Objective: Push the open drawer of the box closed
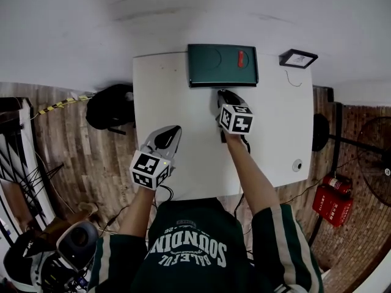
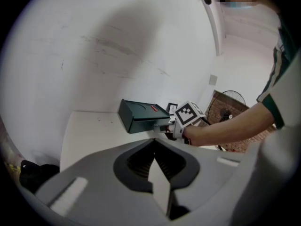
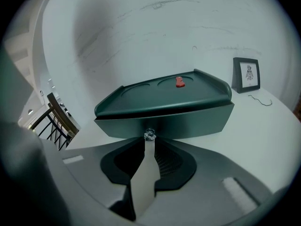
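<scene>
A dark green box (image 1: 222, 65) stands at the far edge of the white table (image 1: 183, 102), with a small red piece (image 3: 180, 82) on its lid. Its drawer front (image 3: 188, 121) faces me and carries a small clear knob (image 3: 149, 135). My right gripper (image 1: 223, 94) is shut, and its tips (image 3: 148, 142) touch that knob head-on; nothing lies between the jaws. The drawer front stands close under the lid, with a dark gap above it. My left gripper (image 1: 171, 134) hovers shut and empty over the table's near left part, well back from the box (image 2: 141, 114).
A small framed picture (image 1: 298, 58) stands right of the box, with a thin cord (image 1: 292, 78) beside it. A small round object (image 1: 297, 165) lies near the table's right edge. A black bag (image 1: 110, 105) sits on the floor at left, red canisters (image 1: 333, 200) at right.
</scene>
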`<state>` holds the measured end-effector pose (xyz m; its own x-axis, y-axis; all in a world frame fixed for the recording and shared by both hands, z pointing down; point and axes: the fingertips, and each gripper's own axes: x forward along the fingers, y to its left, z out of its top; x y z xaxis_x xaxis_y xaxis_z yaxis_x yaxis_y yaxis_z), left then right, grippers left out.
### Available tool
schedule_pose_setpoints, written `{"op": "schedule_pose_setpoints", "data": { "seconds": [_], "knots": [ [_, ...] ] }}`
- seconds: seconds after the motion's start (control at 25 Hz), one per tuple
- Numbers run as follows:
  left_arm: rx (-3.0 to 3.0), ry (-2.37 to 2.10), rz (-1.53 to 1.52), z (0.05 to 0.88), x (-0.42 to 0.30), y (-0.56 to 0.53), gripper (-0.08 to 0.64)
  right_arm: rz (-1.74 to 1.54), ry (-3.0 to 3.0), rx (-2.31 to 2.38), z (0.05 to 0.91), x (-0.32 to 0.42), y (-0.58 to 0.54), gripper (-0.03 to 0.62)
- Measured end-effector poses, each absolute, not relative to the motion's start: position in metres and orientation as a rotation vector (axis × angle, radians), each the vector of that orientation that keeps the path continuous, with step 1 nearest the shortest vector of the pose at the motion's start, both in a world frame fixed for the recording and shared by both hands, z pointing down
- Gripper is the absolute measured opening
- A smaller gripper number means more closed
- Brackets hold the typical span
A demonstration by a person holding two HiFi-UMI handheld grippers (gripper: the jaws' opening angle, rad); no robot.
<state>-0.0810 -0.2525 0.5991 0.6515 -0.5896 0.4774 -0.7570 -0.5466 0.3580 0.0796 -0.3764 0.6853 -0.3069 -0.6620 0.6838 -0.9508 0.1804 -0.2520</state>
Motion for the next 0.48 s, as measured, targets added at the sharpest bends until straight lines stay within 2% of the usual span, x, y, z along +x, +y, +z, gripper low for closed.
{"op": "schedule_pose_setpoints", "data": {
  "seconds": [0.48],
  "knots": [
    [2.312,-1.056,0.41,0.6019,-0.0858,-0.2518,0.052,0.905,-2.052,1.513,0.6852,0.0779,-0.3877,0.067]
  ]
}}
